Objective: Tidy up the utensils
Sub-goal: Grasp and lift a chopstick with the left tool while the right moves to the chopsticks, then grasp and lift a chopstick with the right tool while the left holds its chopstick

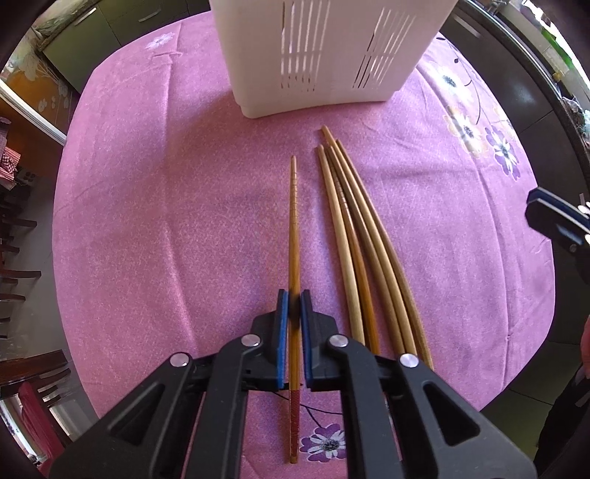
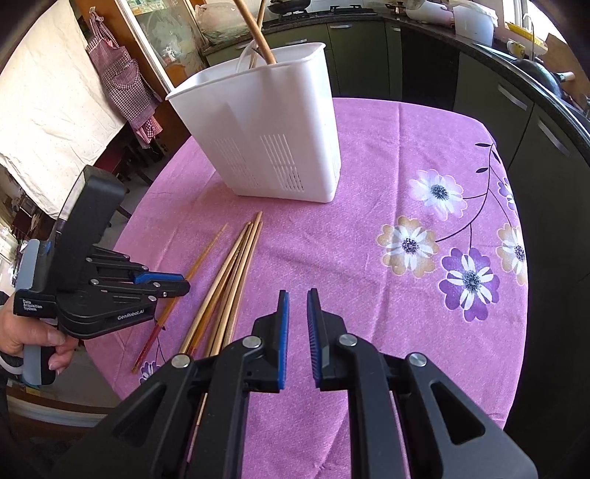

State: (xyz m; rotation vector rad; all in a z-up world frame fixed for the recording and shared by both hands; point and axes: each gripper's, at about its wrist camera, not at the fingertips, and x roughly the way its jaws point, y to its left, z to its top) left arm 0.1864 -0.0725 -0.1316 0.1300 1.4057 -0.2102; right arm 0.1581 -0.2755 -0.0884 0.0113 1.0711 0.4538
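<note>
A single brown chopstick (image 1: 294, 228) with a red end lies on the pink tablecloth, and my left gripper (image 1: 294, 300) is shut on it near its middle; it also shows in the right wrist view (image 2: 201, 258). A bundle of several wooden chopsticks (image 1: 363, 250) lies just to its right, seen too in the right wrist view (image 2: 230, 280). A white slotted utensil holder (image 1: 324, 51) stands beyond them and holds wooden utensils (image 2: 258, 33). My right gripper (image 2: 298, 298) is open and empty above the cloth, right of the bundle. The left gripper (image 2: 177, 285) appears at the left there.
The round table (image 2: 387, 165) carries a pink floral cloth, its edge close on the left and right. Kitchen counters and cabinets (image 2: 516, 110) curve around behind. A checked apron (image 2: 121, 81) hangs at the left.
</note>
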